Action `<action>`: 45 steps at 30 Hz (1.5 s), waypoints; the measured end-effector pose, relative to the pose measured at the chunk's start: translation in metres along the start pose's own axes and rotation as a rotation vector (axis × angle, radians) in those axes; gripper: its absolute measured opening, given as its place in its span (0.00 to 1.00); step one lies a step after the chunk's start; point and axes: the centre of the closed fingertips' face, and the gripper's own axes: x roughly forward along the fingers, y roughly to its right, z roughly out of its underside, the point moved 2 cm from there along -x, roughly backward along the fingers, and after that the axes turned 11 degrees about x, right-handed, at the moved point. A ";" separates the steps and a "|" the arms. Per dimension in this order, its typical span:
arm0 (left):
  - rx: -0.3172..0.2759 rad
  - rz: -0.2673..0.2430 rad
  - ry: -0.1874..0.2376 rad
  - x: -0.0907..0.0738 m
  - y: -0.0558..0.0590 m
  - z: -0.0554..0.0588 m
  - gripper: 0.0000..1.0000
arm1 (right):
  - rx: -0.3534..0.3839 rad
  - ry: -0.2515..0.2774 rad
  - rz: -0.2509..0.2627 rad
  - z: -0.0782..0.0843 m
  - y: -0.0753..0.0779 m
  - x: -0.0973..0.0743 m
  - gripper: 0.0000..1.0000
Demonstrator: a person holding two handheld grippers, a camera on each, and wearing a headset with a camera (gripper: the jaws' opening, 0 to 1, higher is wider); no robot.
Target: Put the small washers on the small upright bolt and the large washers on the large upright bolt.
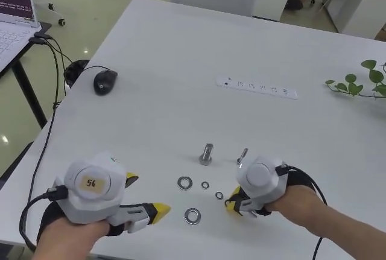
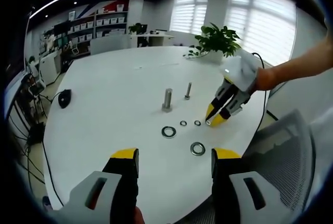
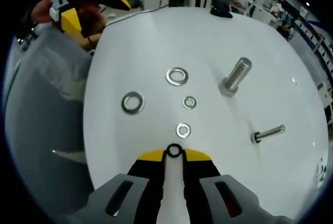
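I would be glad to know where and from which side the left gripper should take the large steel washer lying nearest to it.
Take the large steel washer by one side of its ring, one jaw through the hole and one outside the rim, coming down steeply from above. It lies flat on the white table, so a level approach probably finds little edge.

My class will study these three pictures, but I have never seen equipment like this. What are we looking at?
No robot here: a person holds two white, yellow-tipped tools. One picture comes from a headset camera looking down; the round ones come from cameras riding on the tools. The left hand-held gripper is open and empty. The right hand-held gripper seems to pinch one small metal washer. On the white table stand a large upright metal bolt and a small upright metal bolt, beside two large metal washers and two more small metal washers lying flat.
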 end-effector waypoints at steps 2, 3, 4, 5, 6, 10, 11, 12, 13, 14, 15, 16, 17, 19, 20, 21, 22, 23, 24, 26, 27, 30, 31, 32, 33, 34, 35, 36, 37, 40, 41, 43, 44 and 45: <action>0.002 0.000 0.001 0.000 0.000 -0.001 0.56 | 0.009 0.007 0.005 0.000 0.002 -0.002 0.13; 0.002 0.000 0.001 0.000 0.000 -0.001 0.56 | 0.015 0.012 0.008 0.000 0.004 -0.004 0.13; 0.003 -0.001 0.003 0.000 0.000 -0.002 0.56 | 0.028 0.020 0.009 -0.001 0.006 -0.006 0.13; 0.005 -0.001 0.003 0.000 0.000 -0.002 0.56 | 0.036 0.026 0.013 -0.001 0.008 -0.007 0.13; 0.006 0.000 0.003 0.000 -0.001 -0.003 0.56 | 0.047 0.035 0.021 -0.002 0.011 -0.010 0.13; 0.009 0.001 0.004 0.001 -0.002 -0.004 0.56 | 0.081 0.065 0.048 -0.006 0.026 -0.021 0.13; 0.012 0.001 0.004 0.001 -0.001 -0.005 0.56 | 0.080 0.072 0.053 -0.007 0.030 -0.024 0.13; 0.013 0.002 0.004 0.001 -0.001 -0.005 0.56 | 0.080 0.075 0.057 -0.008 0.032 -0.026 0.13; 0.013 0.002 0.004 0.001 -0.002 -0.005 0.56 | 0.082 0.080 0.067 -0.009 0.037 -0.029 0.13; 0.013 0.002 0.004 0.001 -0.002 -0.005 0.56 | 0.083 0.083 0.075 -0.010 0.040 -0.031 0.13; 0.014 0.003 0.004 0.002 -0.002 -0.006 0.56 | 0.085 0.088 0.081 -0.011 0.044 -0.035 0.13; 0.015 0.003 0.005 0.002 -0.002 -0.006 0.56 | 0.086 0.091 0.087 -0.012 0.046 -0.037 0.13; 0.014 0.004 0.005 0.002 -0.002 -0.006 0.56 | 0.087 0.092 0.092 -0.013 0.049 -0.039 0.13; 0.013 0.004 0.005 0.002 -0.001 -0.005 0.56 | 0.084 0.094 0.103 -0.015 0.056 -0.043 0.13; 0.013 0.005 0.005 0.002 0.000 -0.005 0.56 | 0.083 0.093 0.109 -0.016 0.059 -0.045 0.13; 0.013 0.005 0.004 0.002 0.000 -0.005 0.56 | 0.080 0.094 0.116 -0.017 0.063 -0.048 0.13; 0.013 0.005 0.004 0.002 0.000 -0.005 0.56 | 0.079 0.096 0.120 -0.019 0.065 -0.050 0.13; 0.011 0.005 0.004 0.002 0.000 -0.005 0.56 | 0.078 0.099 0.127 -0.021 0.070 -0.053 0.13; 0.010 0.004 0.004 0.001 0.000 -0.004 0.56 | 0.076 0.101 0.133 -0.022 0.074 -0.055 0.13; 0.007 0.002 0.002 0.001 0.000 -0.003 0.56 | 0.071 0.105 0.146 -0.027 0.081 -0.060 0.13; 0.004 0.001 0.002 0.001 0.000 -0.002 0.56 | 0.069 0.106 0.151 -0.028 0.085 -0.063 0.13; 0.003 -0.002 0.001 0.000 -0.001 -0.002 0.56 | 0.070 0.116 0.167 -0.034 0.099 -0.069 0.13; 0.002 -0.002 0.001 0.000 -0.001 -0.002 0.56 | 0.075 0.122 0.169 -0.036 0.101 -0.070 0.13; 0.001 -0.003 0.001 0.000 -0.001 -0.002 0.56 | 0.078 0.124 0.171 -0.038 0.104 -0.071 0.13; 0.000 -0.005 0.000 0.000 -0.002 -0.001 0.56 | 0.076 0.123 0.173 -0.039 0.106 -0.071 0.13; 0.000 -0.006 0.001 0.000 -0.002 -0.001 0.56 | 0.073 0.121 0.176 -0.040 0.107 -0.071 0.13; -0.001 -0.006 0.001 0.000 -0.002 -0.002 0.56 | 0.072 0.121 0.178 -0.041 0.109 -0.071 0.13; -0.001 -0.007 0.001 0.000 -0.003 -0.002 0.56 | 0.072 0.123 0.177 -0.043 0.110 -0.071 0.13; 0.000 -0.008 0.001 -0.001 -0.003 -0.002 0.56 | 0.071 0.124 0.176 -0.044 0.110 -0.071 0.13; -0.003 -0.011 0.000 -0.001 -0.004 -0.002 0.56 | 0.061 0.119 0.174 -0.047 0.111 -0.069 0.13; -0.003 -0.012 -0.001 -0.001 -0.004 -0.002 0.56 | 0.059 0.118 0.171 -0.049 0.112 -0.068 0.13; -0.004 -0.012 -0.002 -0.002 -0.005 -0.001 0.56 | 0.054 0.109 0.166 -0.050 0.113 -0.066 0.13; -0.004 -0.013 -0.003 -0.002 -0.005 -0.001 0.56 | 0.052 0.105 0.163 -0.050 0.114 -0.065 0.13; -0.005 -0.014 -0.004 -0.002 -0.006 0.000 0.56 | 0.051 0.103 0.159 -0.051 0.115 -0.064 0.13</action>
